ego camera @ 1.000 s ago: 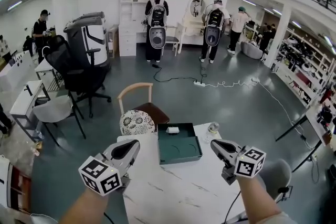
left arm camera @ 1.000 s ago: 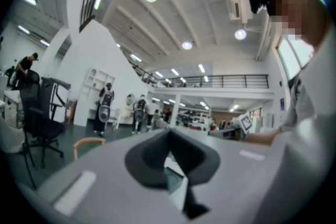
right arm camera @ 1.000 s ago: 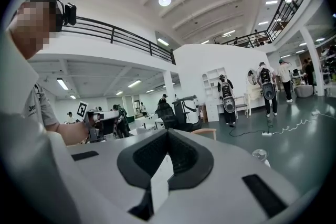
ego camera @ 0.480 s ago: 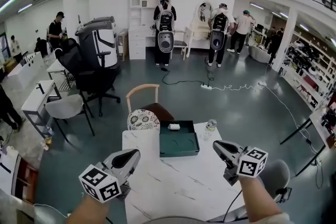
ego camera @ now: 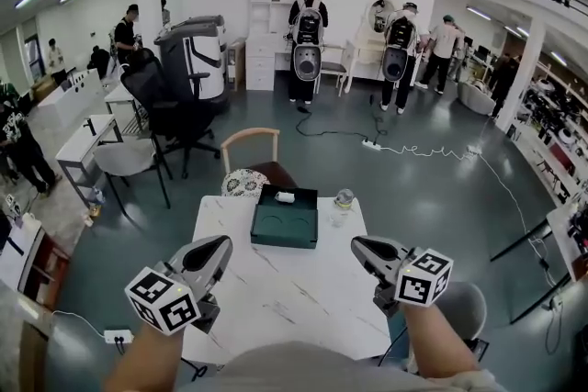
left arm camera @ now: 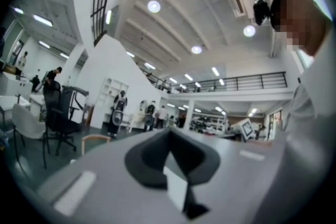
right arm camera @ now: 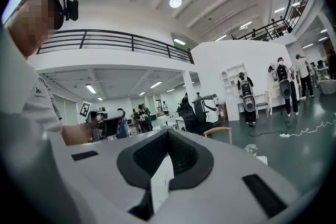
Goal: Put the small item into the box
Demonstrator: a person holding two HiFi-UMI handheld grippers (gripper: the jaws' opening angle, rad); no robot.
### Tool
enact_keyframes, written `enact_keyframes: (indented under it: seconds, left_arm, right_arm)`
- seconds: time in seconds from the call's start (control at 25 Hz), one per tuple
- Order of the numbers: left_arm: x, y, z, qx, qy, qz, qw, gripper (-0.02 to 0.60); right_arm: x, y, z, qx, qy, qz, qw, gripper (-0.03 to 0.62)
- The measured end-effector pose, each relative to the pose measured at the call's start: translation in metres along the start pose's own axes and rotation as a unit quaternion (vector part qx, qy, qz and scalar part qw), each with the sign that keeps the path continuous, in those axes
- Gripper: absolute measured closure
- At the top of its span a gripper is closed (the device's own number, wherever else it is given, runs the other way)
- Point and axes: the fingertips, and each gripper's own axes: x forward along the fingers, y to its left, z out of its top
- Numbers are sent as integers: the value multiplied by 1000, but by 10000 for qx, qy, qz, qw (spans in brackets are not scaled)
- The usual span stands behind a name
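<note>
A dark green open box [ego camera: 285, 218] lies at the far end of the white marble table [ego camera: 285, 298]. A small white item [ego camera: 285, 196] rests at the box's far rim. Both grippers hover above the table's near end, well short of the box and level. My left gripper [ego camera: 220, 243] [left arm camera: 169, 131] is shut, with nothing between its jaws. My right gripper [ego camera: 356, 243] [right arm camera: 168, 132] also has its jaws together and holds nothing. In the right gripper view the left gripper [right arm camera: 102, 119] shows off to the side in a hand.
A clear glass [ego camera: 343, 199] stands just right of the box. A wooden chair with a patterned cushion [ego camera: 246, 182] sits behind the table's far left corner, a grey stool [ego camera: 461, 308] at its right. Office chairs [ego camera: 170, 110], standing people and a floor cable [ego camera: 404, 147] lie beyond.
The table and box now sit farther from me and more of the near table shows. Both grippers have drawn back toward the near edge, still shut and apart.
</note>
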Motion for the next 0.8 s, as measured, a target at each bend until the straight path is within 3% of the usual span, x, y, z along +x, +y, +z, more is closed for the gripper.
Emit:
enact_keyframes:
  seconds: [0.4, 0.8]
  left_arm:
    - [-14, -68, -14, -155, -114, 410, 9990, 575]
    - [-32, -59, -6, -88, -119, 237, 9996, 575]
  right_arm:
    - [-49, 22, -5, -125, 91, 504, 9986, 586]
    - [-39, 46, -10, -116, 89, 414, 9990, 586]
